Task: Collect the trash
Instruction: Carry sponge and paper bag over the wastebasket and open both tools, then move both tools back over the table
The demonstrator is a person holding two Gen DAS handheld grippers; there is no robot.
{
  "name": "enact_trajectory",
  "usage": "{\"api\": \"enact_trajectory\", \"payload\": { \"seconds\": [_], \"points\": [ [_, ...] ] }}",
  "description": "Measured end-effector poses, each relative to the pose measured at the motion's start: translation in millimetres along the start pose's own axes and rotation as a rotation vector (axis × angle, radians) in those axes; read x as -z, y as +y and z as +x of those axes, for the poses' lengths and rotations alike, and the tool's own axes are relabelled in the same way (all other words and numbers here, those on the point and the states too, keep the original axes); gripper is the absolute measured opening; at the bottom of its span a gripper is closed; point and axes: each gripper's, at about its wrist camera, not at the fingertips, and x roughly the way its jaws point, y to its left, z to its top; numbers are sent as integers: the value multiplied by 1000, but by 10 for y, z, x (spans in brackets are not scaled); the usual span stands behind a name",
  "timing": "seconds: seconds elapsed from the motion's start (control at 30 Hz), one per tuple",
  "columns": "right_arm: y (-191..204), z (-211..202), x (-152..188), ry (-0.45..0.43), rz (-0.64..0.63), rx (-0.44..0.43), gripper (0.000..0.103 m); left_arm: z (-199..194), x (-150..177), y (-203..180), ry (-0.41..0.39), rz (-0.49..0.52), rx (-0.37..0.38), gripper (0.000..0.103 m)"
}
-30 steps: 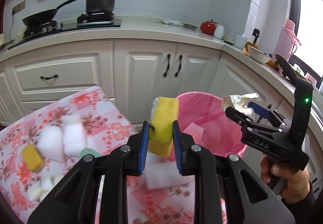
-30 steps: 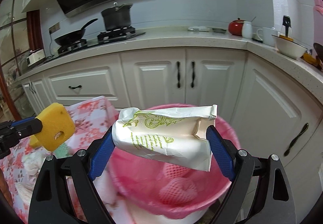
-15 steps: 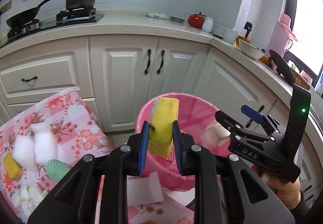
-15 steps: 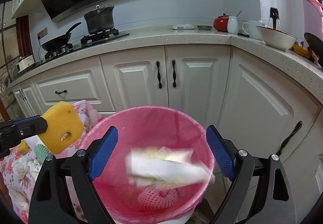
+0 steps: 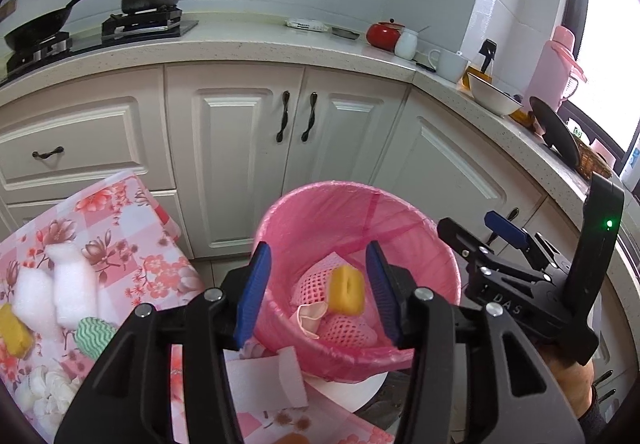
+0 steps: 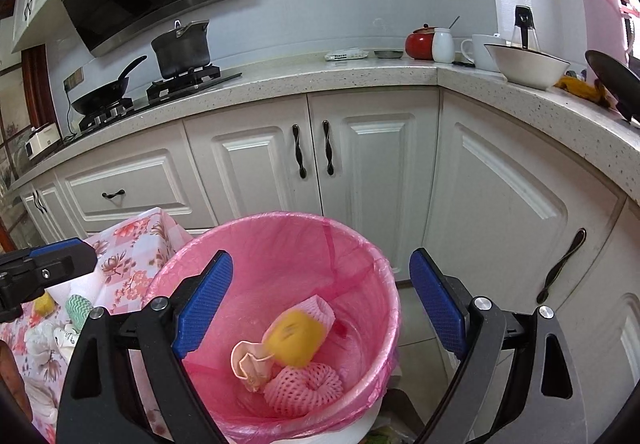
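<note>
Now sponge [image 5: 347, 291] sits binned below open left gripper [image 5: 318, 290]

Daylight floods in from the window [image 5: 608, 44] on my right, blown out to white glare there. The kitchen is bright and evenly lit, shadows soft. Fisheye bending curves the countertop [image 6: 360, 72] and darkens the corners. The yellow sponge [image 6: 294, 336] smears with motion blur in my right view; elsewhere focus is sharp.

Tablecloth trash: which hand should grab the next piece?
Left. Both grippers are open over the pink bin, but the left gripper is nearer the tablecloth holding the white foam blocks; the right gripper is farther away.
</note>
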Motion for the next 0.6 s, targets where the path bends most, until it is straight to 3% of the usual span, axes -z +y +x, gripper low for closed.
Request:
{"api": "enact_trajectory", "payload": {
  "seconds": [0.6],
  "points": [
    [481,-370,268,-6,-36,-68,85,-753,400,597,-75,-50,-94,56]
  ]
}}
